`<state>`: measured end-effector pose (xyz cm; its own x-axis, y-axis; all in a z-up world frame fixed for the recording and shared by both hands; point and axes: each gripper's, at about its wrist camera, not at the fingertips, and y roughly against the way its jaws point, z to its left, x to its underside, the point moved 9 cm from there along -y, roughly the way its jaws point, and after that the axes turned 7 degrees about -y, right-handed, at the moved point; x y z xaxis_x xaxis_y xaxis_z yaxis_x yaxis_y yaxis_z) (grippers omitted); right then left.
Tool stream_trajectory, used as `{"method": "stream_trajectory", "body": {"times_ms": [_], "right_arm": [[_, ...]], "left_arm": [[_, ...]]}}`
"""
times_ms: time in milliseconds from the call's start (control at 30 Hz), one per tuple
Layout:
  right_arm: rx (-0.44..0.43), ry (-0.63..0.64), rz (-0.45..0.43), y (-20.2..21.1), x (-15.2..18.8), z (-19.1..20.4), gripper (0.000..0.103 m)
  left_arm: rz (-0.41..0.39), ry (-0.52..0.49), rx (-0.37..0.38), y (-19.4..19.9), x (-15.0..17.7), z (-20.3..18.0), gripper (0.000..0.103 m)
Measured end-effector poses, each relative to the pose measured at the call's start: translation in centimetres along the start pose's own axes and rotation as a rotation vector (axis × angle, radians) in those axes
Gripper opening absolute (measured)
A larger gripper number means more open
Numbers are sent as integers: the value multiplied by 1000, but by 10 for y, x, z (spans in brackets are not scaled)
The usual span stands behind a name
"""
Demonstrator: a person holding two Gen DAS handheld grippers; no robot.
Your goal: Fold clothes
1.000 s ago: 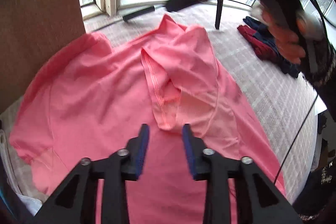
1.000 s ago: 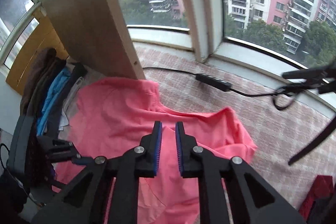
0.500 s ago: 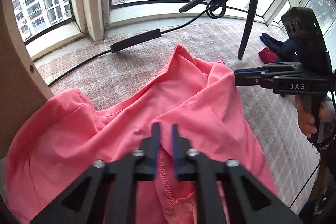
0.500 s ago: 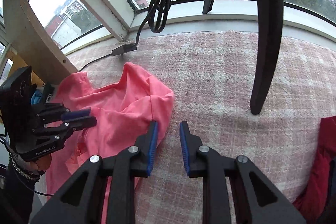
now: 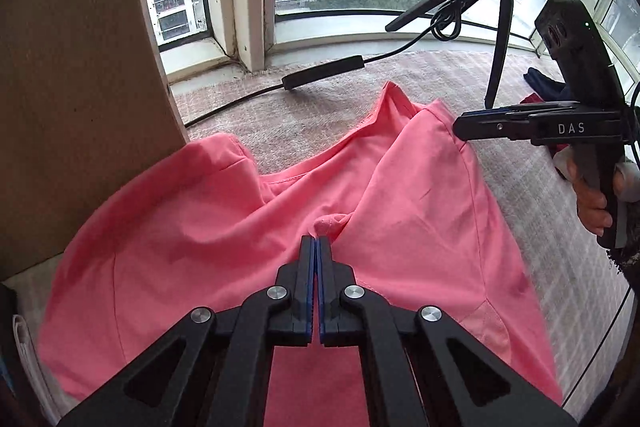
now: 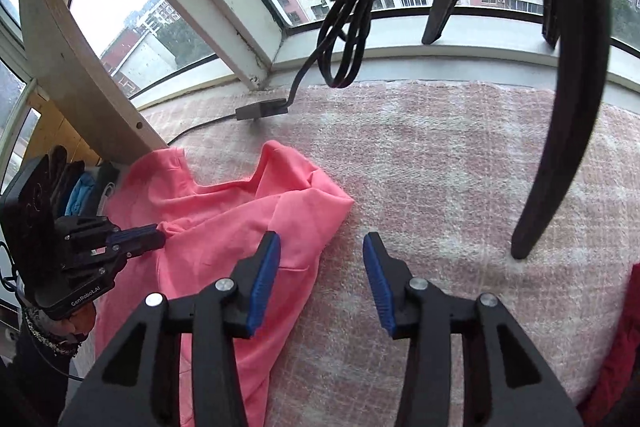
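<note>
Left wrist view: the left gripper [image 5: 316, 241] pointed steeply down over the pink shirt [image 5: 192, 239], its blue pads pressed together on a small bunched fold of the fabric that poked out just past the tips. The shirt lay spread and rumpled on the checked blanket [image 5: 532, 211], one edge against a wooden board [image 5: 72, 87] at the left. Off to the right, the right gripper [image 5: 464, 127] lay nearly level, seen side-on, its tip at the shirt's far right shoulder edge; from this angle I could not tell how far its jaws stood apart. A hand [image 5: 592, 199] wrapped its handle from below. A black tripod [image 5: 500, 39] stood beyond, with a cable [image 5: 324, 77] along the sill.

Right wrist view: the right gripper [image 6: 320, 255] tilted down, its jaws apart and opening, nothing between them but bare blanket [image 6: 440, 167]; the left pad hung over the shirt's [image 6: 224, 227] right edge without pinching it. At the far left the left gripper [image 6: 158, 237] came in nearly level, clamped on a twist of pink cloth. A red garment [image 6: 624, 347] lay at the right border.
</note>
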<state>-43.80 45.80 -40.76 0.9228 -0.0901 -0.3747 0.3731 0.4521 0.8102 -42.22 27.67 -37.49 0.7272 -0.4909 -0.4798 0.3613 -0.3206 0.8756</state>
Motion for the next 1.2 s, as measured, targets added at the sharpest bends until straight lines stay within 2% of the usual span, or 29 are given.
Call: {"method": "stream_trajectory", "body": {"times_ms": [67, 100, 133, 167, 200, 267, 300, 400, 467, 533, 567, 633, 667, 733, 867, 1000, 1100, 1200], "right_arm": [[-20, 7, -14, -6, -1, 3, 43], [-54, -4, -15, -6, -1, 6, 34], [-86, -30, -12, -6, 0, 7, 1], [-111, -53, -14, -4, 1, 9, 3], [-85, -53, -61, 7, 0, 8, 3], [14, 0, -197, 37, -6, 6, 3], [61, 20, -219, 43, -8, 4, 3], [63, -4, -111, 25, -8, 0, 4], [71, 9, -81, 20, -4, 1, 9], [95, 31, -108, 28, -3, 3, 28], [120, 38, -128, 34, -2, 3, 32], [131, 53, -146, 48, 2, 9, 33], [84, 68, -123, 50, 6, 21, 33], [10, 116, -62, 51, 12, 49, 33], [4, 246, 84, 13, 20, 99, 33], [88, 331, 162, -26, 24, 116, 33], [129, 368, 195, -41, 23, 117, 33], [153, 395, 213, -48, 23, 117, 33]], "left_arm": [[9, -13, 0, -4, 0, -3, 1], [15, -11, 5, -5, 0, -4, 1], [8, -3, 15, -2, -2, -5, 1], [0, 6, 24, 1, -4, -7, 1], [-31, 6, 17, 9, -9, -7, 1], [-95, 4, 3, 25, -19, -6, 3], [-95, 4, -23, 24, -21, -2, 3], [-5, 28, -37, 7, -13, 9, 2], [-15, 21, 14, 17, -6, 0, 2], [-25, -17, 88, 32, 4, -21, 14], [-26, -45, 124, 39, 10, -35, 22], [-17, -103, 178, 48, 22, -61, 24], [-7, -134, 194, 49, 28, -73, 25], [34, -182, 180, 41, 38, -87, 24], [79, -214, 181, 26, 48, -99, 24], [79, -201, 167, 24, 47, -95, 23], [33, -188, 153, 33, 38, -86, 24], [39, -212, 182, 29, 36, -89, 26]]}}
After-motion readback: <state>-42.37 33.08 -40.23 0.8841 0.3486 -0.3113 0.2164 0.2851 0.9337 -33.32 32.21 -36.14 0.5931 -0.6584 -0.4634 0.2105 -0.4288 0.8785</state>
